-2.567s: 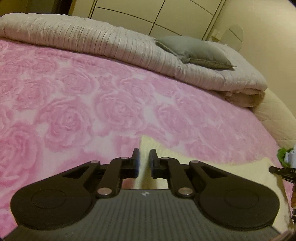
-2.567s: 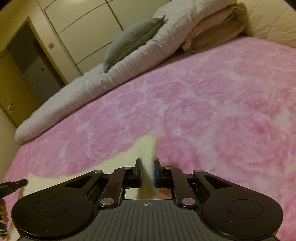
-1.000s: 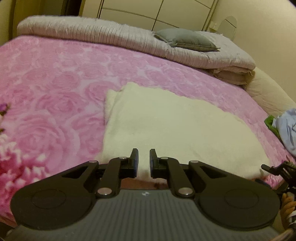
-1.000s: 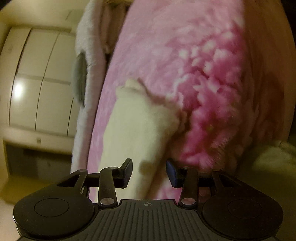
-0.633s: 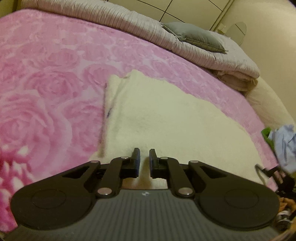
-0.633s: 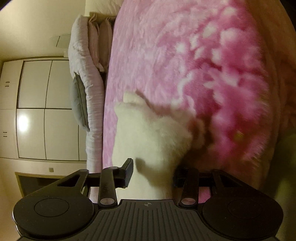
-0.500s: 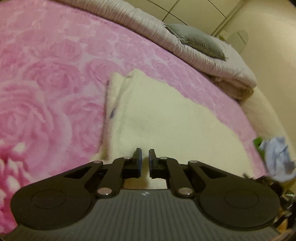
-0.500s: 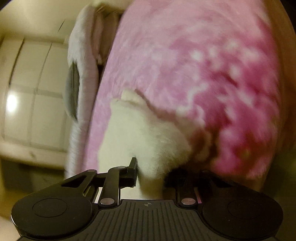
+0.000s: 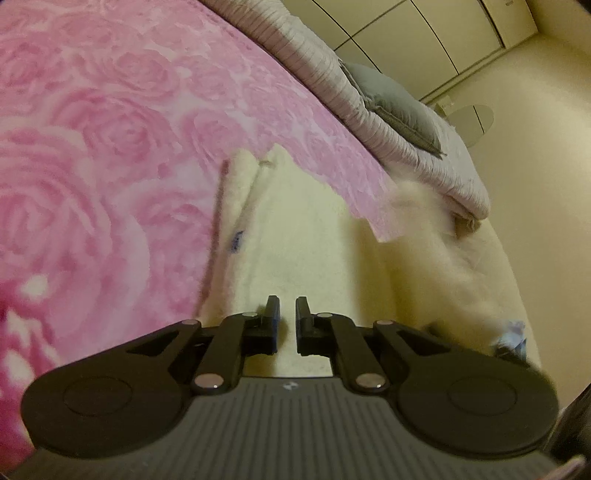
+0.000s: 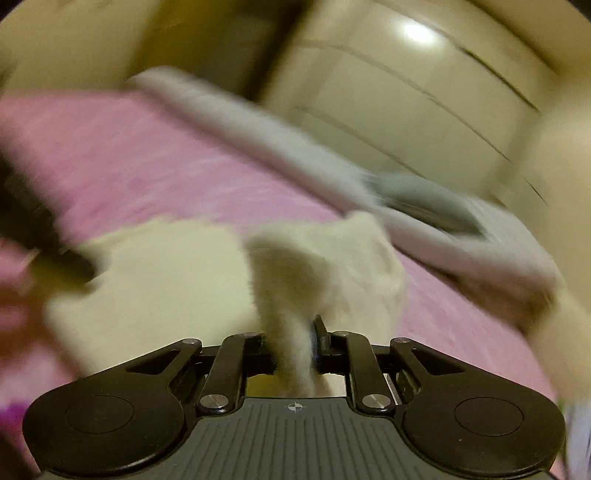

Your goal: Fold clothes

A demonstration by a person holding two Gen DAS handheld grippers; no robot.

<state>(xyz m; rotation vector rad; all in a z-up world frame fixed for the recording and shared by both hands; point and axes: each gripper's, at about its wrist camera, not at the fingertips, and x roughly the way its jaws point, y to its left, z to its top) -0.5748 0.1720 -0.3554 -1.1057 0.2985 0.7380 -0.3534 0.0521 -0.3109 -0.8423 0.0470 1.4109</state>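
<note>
A cream fleece garment [image 9: 303,229] lies on the pink rose bedspread [image 9: 110,129]. My left gripper [image 9: 287,317] is shut and low over the garment's near edge. Only a thin slit shows between its jaws, and I cannot tell whether cloth is pinched there. The garment's right side [image 9: 424,206] is raised and blurred. In the right wrist view my right gripper [image 10: 291,339] has a thick fold of the garment [image 10: 325,266] between its closing jaws and holds it up off the bed. The rest of the garment [image 10: 166,280] lies flat to the left.
A rolled pale quilt [image 9: 314,55] with a grey pillow [image 9: 399,103] on it runs along the bed's far side. Cream wardrobe doors [image 9: 424,29] stand behind. A bluish cloth [image 9: 513,336] sits off the garment's right edge. A dark blurred shape [image 10: 48,243] is at the right view's left edge.
My right gripper closed on the garment's edge, rolled upright and swung up over the bed, lifting that side. My left gripper stayed shut, rolled and moved closer in over the garment.
</note>
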